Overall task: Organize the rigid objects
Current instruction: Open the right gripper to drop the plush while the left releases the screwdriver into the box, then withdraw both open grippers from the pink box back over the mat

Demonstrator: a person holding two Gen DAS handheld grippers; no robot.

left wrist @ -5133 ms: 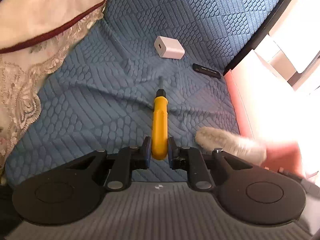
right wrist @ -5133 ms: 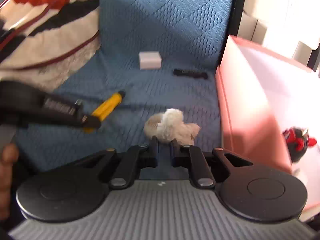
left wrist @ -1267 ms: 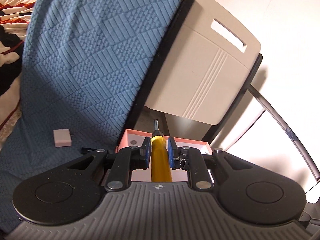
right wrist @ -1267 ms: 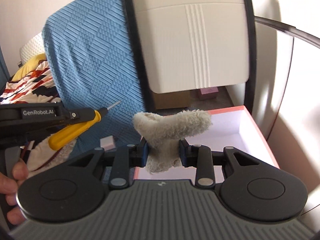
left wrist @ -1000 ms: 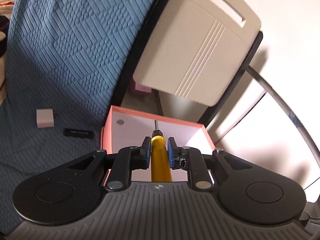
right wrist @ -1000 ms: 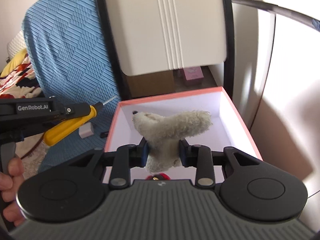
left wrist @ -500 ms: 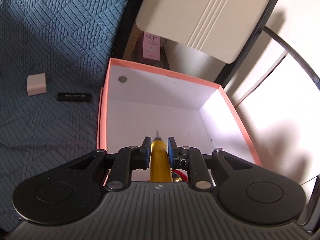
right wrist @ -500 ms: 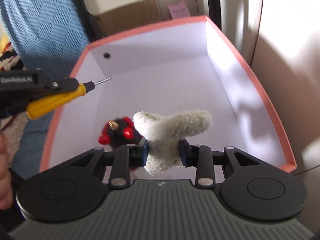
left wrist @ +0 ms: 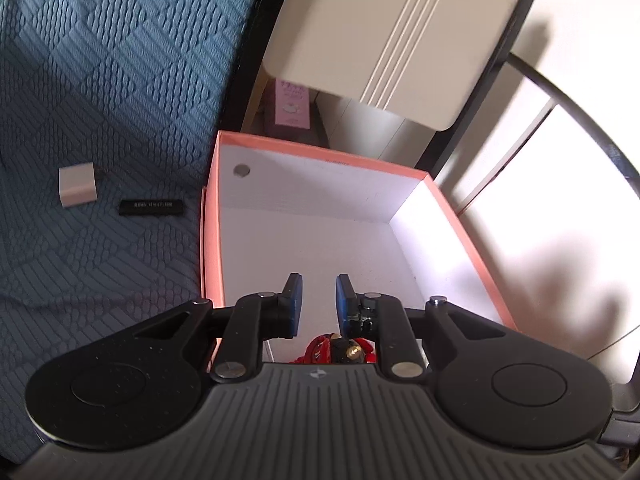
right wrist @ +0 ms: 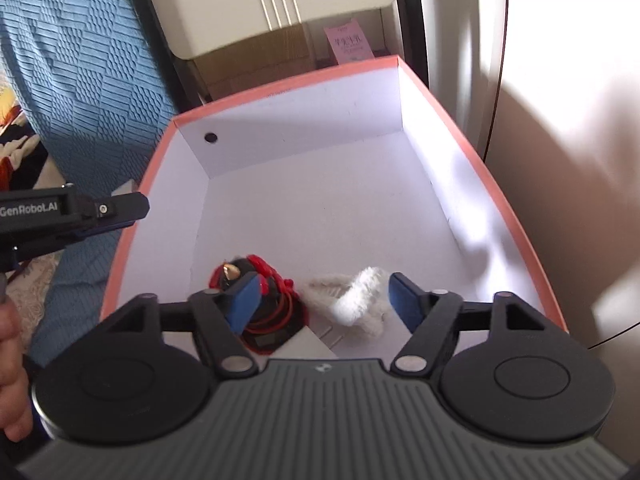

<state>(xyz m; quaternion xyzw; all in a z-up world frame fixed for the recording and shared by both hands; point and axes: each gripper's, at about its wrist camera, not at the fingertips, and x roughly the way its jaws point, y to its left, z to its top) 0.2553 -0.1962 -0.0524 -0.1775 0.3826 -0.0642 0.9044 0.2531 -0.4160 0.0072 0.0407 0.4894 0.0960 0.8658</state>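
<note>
My right gripper (right wrist: 323,280) hangs over the salmon box (right wrist: 280,90), and its jaws are opening wide. The white plush toy (right wrist: 356,296) lies loose on the box floor below them, touching neither pad. A red and black figure (right wrist: 240,270) sits beside it, partly behind my left pad. My left gripper (left wrist: 318,280) is over the near left of the box, its pads a narrow gap apart with nothing between them. It also shows from the side as the left gripper (right wrist: 136,206). The yellow screwdriver is in neither view. The figure (left wrist: 340,350) peeks out under the left jaws.
A white charger cube (left wrist: 77,184) and a black stick (left wrist: 152,207) lie on the blue textured cover (left wrist: 100,80) left of the box. A cream chair back (left wrist: 392,28) rises behind it, with a small pink carton (left wrist: 292,104) below. A hand (right wrist: 10,360) holds the left gripper.
The right jaws spread and the plush dropped to the box floor. The yellow screwdriver has left the left jaws and is out of sight. Both grippers sank toward the box.
</note>
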